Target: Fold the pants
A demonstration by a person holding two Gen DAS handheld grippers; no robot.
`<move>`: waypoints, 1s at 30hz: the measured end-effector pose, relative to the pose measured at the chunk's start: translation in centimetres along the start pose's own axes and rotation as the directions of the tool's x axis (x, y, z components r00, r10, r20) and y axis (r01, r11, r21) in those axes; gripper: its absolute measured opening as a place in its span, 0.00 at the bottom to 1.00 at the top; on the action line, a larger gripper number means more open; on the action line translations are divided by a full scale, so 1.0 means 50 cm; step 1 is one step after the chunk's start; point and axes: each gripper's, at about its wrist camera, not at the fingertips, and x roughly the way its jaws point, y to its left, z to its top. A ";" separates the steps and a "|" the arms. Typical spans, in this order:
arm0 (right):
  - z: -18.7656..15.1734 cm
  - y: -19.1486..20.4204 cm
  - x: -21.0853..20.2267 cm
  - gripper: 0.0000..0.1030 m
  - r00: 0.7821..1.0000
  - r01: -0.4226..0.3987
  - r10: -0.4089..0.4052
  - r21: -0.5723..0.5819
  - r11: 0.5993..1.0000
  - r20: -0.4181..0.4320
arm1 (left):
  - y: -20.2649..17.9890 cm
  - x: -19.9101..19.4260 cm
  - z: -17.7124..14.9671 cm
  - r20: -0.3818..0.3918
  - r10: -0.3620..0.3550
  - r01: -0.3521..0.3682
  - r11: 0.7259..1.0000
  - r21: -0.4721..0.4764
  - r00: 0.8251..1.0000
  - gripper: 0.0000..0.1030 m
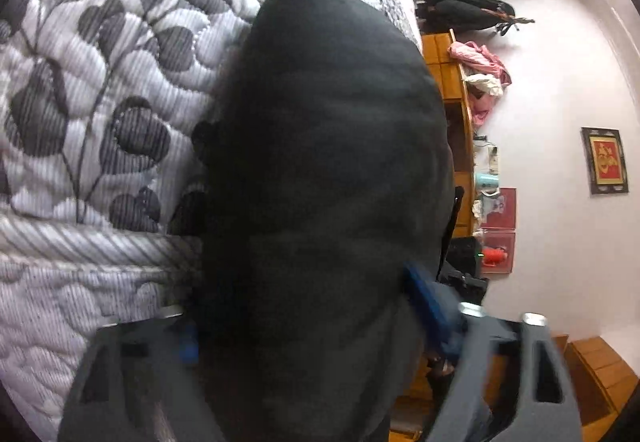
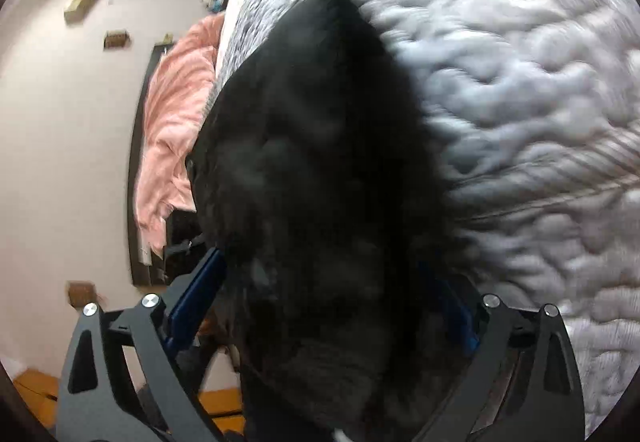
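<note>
Black pants (image 1: 328, 161) lie bunched on a quilted bedspread (image 1: 100, 81) and fill the middle of both wrist views. My left gripper (image 1: 304, 298) has the dark cloth packed between its blue pads (image 1: 424, 294), which press on it from both sides. In the right wrist view the pants (image 2: 320, 161) run up between the fingers of my right gripper (image 2: 324, 262). Its jaws stand wide, with the blue pad (image 2: 196, 294) on the left just beside the cloth's edge and the other pad half hidden behind fabric.
The bedspread (image 2: 520, 81) has a grey leaf print. A pink blanket (image 2: 172, 121) hangs off the bed's far side. Wooden shelves (image 1: 452, 81) with pink clothes and small items stand against a white wall, which carries a framed picture (image 1: 604, 161). The wooden floor (image 1: 600, 374) shows below.
</note>
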 end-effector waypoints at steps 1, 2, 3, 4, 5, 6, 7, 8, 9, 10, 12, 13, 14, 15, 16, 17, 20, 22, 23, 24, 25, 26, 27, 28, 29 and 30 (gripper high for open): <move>0.000 0.015 0.009 0.80 1.000 0.027 -0.028 -0.028 0.999 -0.007 | -0.005 -0.003 -0.001 0.011 0.012 -0.012 1.000 0.001 1.000 0.63; 0.000 0.023 0.011 0.68 1.000 0.023 -0.024 -0.031 0.999 -0.008 | -0.009 -0.013 -0.003 0.023 0.020 -0.020 1.000 0.002 1.000 0.56; 0.003 0.035 0.010 0.62 1.000 0.006 -0.006 -0.032 0.999 -0.008 | -0.016 -0.024 -0.001 0.043 0.030 -0.031 1.000 0.002 0.999 0.52; 0.005 0.045 0.008 0.54 1.000 0.001 -0.001 -0.040 0.999 -0.004 | -0.020 -0.036 -0.002 0.055 0.036 -0.036 0.999 0.002 0.998 0.50; 0.009 0.062 0.008 0.50 1.000 -0.004 0.004 -0.056 0.998 0.000 | -0.028 -0.049 0.002 0.070 0.045 -0.045 0.999 0.001 0.997 0.46; 0.014 0.079 0.008 0.49 1.000 -0.004 0.004 -0.077 0.997 0.003 | -0.039 -0.063 0.007 0.088 0.058 -0.059 0.998 0.009 0.994 0.44; 0.025 0.112 0.010 0.49 1.000 0.000 0.001 -0.110 0.994 0.004 | -0.045 -0.078 0.015 0.103 0.068 -0.070 0.997 0.019 0.992 0.43; 0.037 0.141 0.018 0.48 1.000 0.002 -0.002 -0.136 0.991 0.001 | -0.055 -0.096 0.026 0.123 0.076 -0.080 0.996 0.029 0.990 0.42; 0.048 0.162 0.027 0.48 1.000 0.004 -0.005 -0.155 0.988 0.000 | -0.068 -0.119 0.044 0.154 0.079 -0.086 0.996 0.036 0.985 0.41; 0.074 0.199 0.043 0.48 1.000 0.010 -0.011 -0.183 0.983 -0.001 | -0.074 -0.136 0.056 0.173 0.078 -0.085 0.996 0.035 0.982 0.41; 0.113 0.239 0.064 0.48 1.000 0.010 -0.011 -0.215 0.977 -0.003 | -0.083 -0.173 0.091 0.214 0.076 -0.086 0.996 0.037 0.974 0.41; 0.143 0.265 0.083 0.48 1.000 0.010 -0.011 -0.229 0.973 -0.006 | -0.083 -0.194 0.119 0.233 0.079 -0.089 0.996 0.032 0.969 0.41; 0.171 0.288 0.105 0.48 1.000 0.011 -0.014 -0.240 0.971 -0.010 | -0.081 -0.210 0.142 0.244 0.086 -0.096 0.995 0.029 0.966 0.41; 0.206 0.314 0.135 0.48 1.000 0.016 -0.021 -0.255 0.967 -0.018 | -0.078 -0.228 0.182 0.256 0.099 -0.108 0.994 0.021 0.962 0.41; 0.235 0.333 0.165 0.48 0.999 0.019 -0.027 -0.260 0.965 -0.026 | -0.074 -0.239 0.208 0.263 0.108 -0.116 0.993 0.014 0.959 0.41; 0.261 0.346 0.188 0.48 0.999 0.021 -0.031 -0.262 0.965 -0.034 | -0.067 -0.248 0.238 0.268 0.119 -0.125 0.992 0.005 0.956 0.41; 0.332 0.362 0.269 0.49 0.997 0.035 -0.052 -0.249 0.968 -0.062 | -0.026 -0.267 0.327 0.266 0.149 -0.141 0.989 -0.050 0.952 0.41; 0.373 0.344 0.325 0.52 0.994 0.051 -0.069 -0.203 0.978 -0.080 | 0.014 -0.264 0.361 0.255 0.175 -0.153 0.983 -0.103 0.951 0.42; 0.390 0.328 0.348 0.57 0.993 0.069 -0.084 -0.168 0.983 -0.082 | 0.039 -0.256 0.370 0.245 0.188 -0.160 0.979 -0.130 0.951 0.46; 0.402 0.312 0.367 0.60 0.991 0.090 -0.103 -0.145 0.985 -0.086 | 0.065 -0.248 0.378 0.232 0.177 -0.143 0.977 -0.158 0.956 0.49; 0.408 0.293 0.385 0.63 0.989 0.102 -0.114 -0.130 0.986 -0.093 | 0.076 -0.245 0.376 0.229 0.169 -0.133 0.977 -0.166 0.959 0.50; 0.410 0.282 0.393 0.65 0.991 0.101 -0.111 -0.116 0.988 -0.080 | 0.082 -0.244 0.372 0.231 0.159 -0.123 0.979 -0.163 0.960 0.50; 0.409 0.277 0.393 0.66 0.991 0.097 -0.107 -0.117 0.988 -0.080 | 0.088 -0.248 0.364 0.236 0.146 -0.110 0.981 -0.158 0.961 0.51; 0.406 0.275 0.388 0.68 0.991 0.094 -0.104 -0.123 0.988 -0.081 | 0.090 -0.252 0.358 0.237 0.127 -0.093 0.984 -0.150 0.963 0.51; 0.403 0.276 0.379 0.70 0.991 0.102 -0.113 -0.133 0.986 -0.078 | 0.099 -0.263 0.347 0.236 0.120 -0.086 0.985 -0.146 0.964 0.53; 0.398 0.275 0.362 0.70 0.990 0.115 -0.125 -0.142 0.983 -0.066 | 0.120 -0.289 0.327 0.238 0.126 -0.092 0.985 -0.147 0.963 0.54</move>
